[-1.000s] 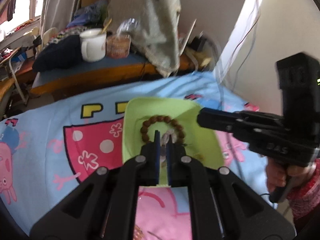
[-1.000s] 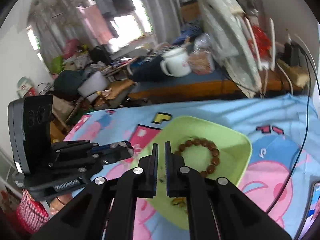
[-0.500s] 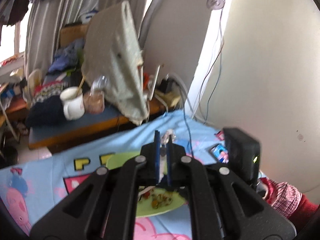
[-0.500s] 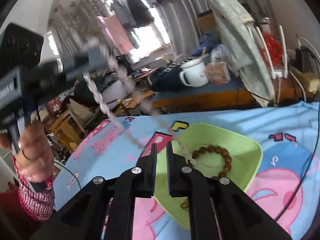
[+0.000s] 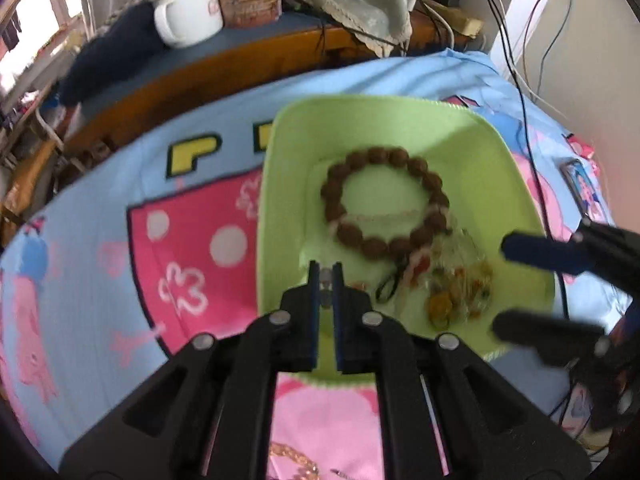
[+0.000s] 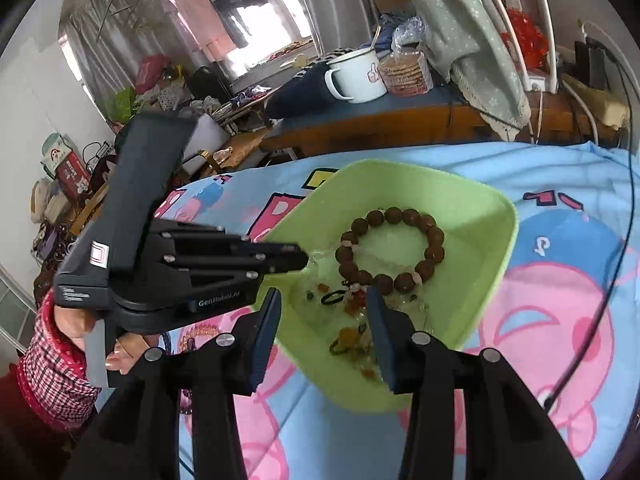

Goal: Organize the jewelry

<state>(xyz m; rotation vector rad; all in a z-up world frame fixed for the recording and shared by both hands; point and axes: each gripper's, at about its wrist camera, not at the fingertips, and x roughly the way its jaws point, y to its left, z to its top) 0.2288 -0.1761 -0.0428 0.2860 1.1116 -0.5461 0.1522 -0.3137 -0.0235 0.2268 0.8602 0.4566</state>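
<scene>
A green tray [image 5: 292, 184] [image 6: 472, 200] lies on the cartoon blanket. In it lie a brown bead bracelet [image 5: 384, 204] [image 6: 392, 248], a pale clear bead chain [image 5: 400, 216] and small orange and clear pieces [image 5: 456, 296] [image 6: 352, 336]. My left gripper [image 5: 326, 280] [image 6: 302, 258] is shut on the end of the clear chain, low over the tray's near left part. My right gripper [image 6: 324, 312] [image 5: 500, 284] is open and empty, just above the tray's near edge.
A white enamel mug [image 6: 356, 76] and a snack pack [image 6: 406, 74] stand on a low blue-topped table [image 6: 400, 108] behind the blanket. A cloth-covered object [image 6: 460, 32] and cables [image 5: 516, 60] are at the back right. A gold chain [image 5: 292, 460] lies on the blanket near me.
The left gripper, which had lifted the clear chain high above the tray, has come back down into the tray with it. The right gripper has opened.
</scene>
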